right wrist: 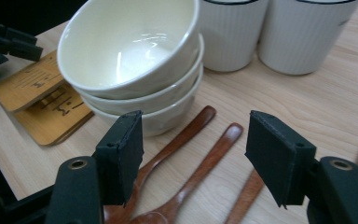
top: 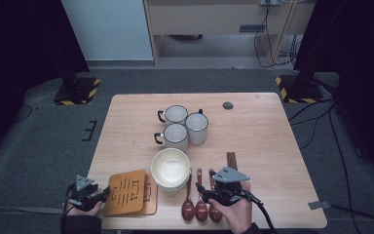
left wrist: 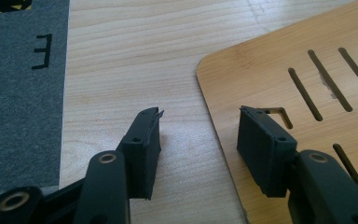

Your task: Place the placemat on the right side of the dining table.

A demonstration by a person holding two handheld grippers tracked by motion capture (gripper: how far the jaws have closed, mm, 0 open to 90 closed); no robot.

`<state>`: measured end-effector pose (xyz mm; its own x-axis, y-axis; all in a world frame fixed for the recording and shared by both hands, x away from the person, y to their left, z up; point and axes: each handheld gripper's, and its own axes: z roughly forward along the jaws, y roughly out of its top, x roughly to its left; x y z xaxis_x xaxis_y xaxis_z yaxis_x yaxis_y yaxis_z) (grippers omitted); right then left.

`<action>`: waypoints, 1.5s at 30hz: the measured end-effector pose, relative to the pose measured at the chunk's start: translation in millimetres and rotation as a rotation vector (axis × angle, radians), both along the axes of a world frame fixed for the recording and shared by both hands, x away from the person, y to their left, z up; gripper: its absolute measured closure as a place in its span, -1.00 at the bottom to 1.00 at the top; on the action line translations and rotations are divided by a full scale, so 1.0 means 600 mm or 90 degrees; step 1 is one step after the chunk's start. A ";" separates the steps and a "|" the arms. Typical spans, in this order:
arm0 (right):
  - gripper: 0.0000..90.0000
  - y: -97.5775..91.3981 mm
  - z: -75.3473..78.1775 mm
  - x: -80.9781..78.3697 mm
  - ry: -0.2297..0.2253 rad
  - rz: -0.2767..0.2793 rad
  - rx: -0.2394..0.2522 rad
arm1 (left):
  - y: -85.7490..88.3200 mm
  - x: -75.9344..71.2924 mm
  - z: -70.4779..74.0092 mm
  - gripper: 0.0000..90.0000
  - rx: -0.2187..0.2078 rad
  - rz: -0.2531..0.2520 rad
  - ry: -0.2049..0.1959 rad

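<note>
High view: right gripper [top: 205,191], jaws open, reaches the brown wooden spoons [top: 200,208] at six o'clock, ready to close; left gripper [top: 102,196] holds open beside the slotted bamboo trivet [top: 125,192].

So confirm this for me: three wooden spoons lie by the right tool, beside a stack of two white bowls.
Not quite. The stack of bowls holds three, not two; the right gripper view shows three rims nested. The rest stands: three wooden spoons lie by the right tool, beside that stack.
</note>
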<state>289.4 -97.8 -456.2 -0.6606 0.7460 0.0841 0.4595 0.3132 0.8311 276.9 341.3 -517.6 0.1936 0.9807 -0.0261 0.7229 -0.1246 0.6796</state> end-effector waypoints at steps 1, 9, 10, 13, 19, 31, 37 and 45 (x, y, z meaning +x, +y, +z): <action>-0.18 0.004 -0.002 -0.002 0.000 0.005 -0.001 | 0.000 0.000 0.000 0.07 0.000 0.000 0.000; -0.14 0.026 -0.019 -0.016 0.011 0.021 0.003 | 0.000 0.000 0.000 0.07 0.000 0.000 -0.001; -0.13 0.029 -0.022 -0.017 0.013 0.024 0.004 | 0.000 0.000 0.000 0.08 -0.001 0.000 -0.001; -0.12 0.036 -0.028 -0.021 0.016 0.027 0.009 | 0.000 0.000 0.000 0.08 -0.001 0.001 -0.001; -0.10 0.055 -0.039 -0.030 0.022 0.041 0.012 | 0.000 -0.001 0.000 0.08 0.000 0.000 0.000; -0.06 0.086 -0.052 -0.042 0.034 0.062 0.019 | 0.000 -0.001 0.000 0.08 0.000 -0.001 -0.001; -0.04 0.103 -0.058 -0.047 0.040 0.070 0.029 | 0.000 -0.001 -0.001 0.08 -0.001 0.000 -0.002; -0.02 0.131 -0.060 -0.050 0.042 0.090 0.039 | 0.000 -0.001 -0.001 0.08 0.000 -0.001 -0.003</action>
<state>259.6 -19.4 -492.0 -0.7498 0.6384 0.1742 0.4694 0.3275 0.8200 276.3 341.2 -518.0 0.1945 0.9806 -0.0258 0.7198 -0.1248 0.6829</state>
